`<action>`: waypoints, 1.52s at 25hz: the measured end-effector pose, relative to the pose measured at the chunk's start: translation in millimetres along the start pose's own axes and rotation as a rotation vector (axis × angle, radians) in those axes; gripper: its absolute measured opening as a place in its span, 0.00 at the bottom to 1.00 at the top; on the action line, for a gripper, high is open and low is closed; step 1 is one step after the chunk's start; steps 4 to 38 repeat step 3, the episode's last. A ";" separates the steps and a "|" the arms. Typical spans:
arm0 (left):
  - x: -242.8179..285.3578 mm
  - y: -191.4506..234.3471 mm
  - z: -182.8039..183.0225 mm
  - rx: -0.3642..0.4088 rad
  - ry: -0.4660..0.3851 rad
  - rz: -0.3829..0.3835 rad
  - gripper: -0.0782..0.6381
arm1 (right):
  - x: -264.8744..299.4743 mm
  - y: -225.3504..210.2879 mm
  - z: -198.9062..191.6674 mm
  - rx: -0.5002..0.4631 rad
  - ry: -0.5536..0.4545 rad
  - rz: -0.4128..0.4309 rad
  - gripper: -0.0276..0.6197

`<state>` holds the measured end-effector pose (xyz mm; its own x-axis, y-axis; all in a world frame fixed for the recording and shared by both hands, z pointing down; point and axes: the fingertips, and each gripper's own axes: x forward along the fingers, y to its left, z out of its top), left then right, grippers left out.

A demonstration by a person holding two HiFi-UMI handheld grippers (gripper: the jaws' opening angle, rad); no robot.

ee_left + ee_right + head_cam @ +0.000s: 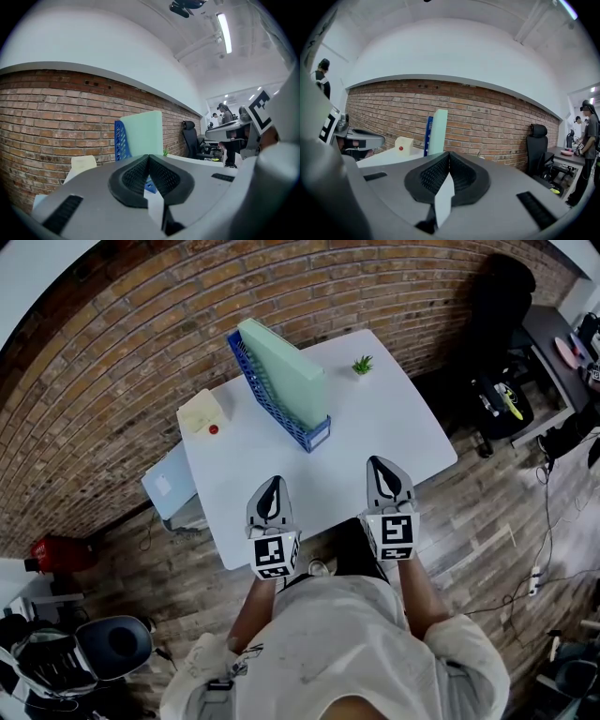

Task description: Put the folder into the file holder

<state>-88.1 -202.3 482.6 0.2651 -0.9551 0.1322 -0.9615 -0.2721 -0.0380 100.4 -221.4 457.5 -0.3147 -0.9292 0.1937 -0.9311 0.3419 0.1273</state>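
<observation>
A pale green folder (286, 371) stands upright inside the blue mesh file holder (270, 401) on the far half of the white table (394, 418). My left gripper (272, 486) and right gripper (382, 465) hover over the table's near edge, well short of the holder. Both are shut with nothing between the jaws. In the left gripper view the gripper (148, 157) points at the folder (145, 133) and holder (121, 140). The right gripper view shows the gripper (449, 154), with the folder (438, 131) and holder (428, 136) seen edge-on, ahead to the left.
A cream box with a red dot (202, 412) sits at the table's left side, and a small green plant (363, 364) at its far right. A pale blue unit (167, 486) stands beside the table's left edge. Office chairs (502, 306) stand by the brick wall.
</observation>
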 end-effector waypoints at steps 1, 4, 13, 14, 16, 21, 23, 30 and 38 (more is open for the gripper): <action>0.3 0.6 -0.2 0.000 0.000 0.000 0.13 | 0.8 0.9 0.5 0.000 0.000 0.001 0.07; 0.8 2.4 -0.6 0.000 0.000 0.002 0.13 | 3.0 3.1 1.1 0.000 0.000 0.005 0.07; 0.8 2.4 -0.6 0.000 0.000 0.002 0.13 | 3.0 3.1 1.1 0.000 0.000 0.005 0.07; 0.8 2.4 -0.6 0.000 0.000 0.002 0.13 | 3.0 3.1 1.1 0.000 0.000 0.005 0.07; 0.8 2.4 -0.6 0.000 0.000 0.002 0.13 | 3.0 3.1 1.1 0.000 0.000 0.005 0.07; 0.8 2.4 -0.6 0.000 0.000 0.002 0.13 | 3.0 3.1 1.1 0.000 0.000 0.005 0.07; 0.8 2.4 -0.6 0.000 0.000 0.002 0.13 | 3.0 3.1 1.1 0.000 0.000 0.005 0.07; 0.8 2.4 -0.6 0.000 0.000 0.002 0.13 | 3.0 3.1 1.1 0.000 0.000 0.005 0.07; 0.8 2.4 -0.6 0.000 0.000 0.002 0.13 | 3.0 3.1 1.1 0.000 0.000 0.005 0.07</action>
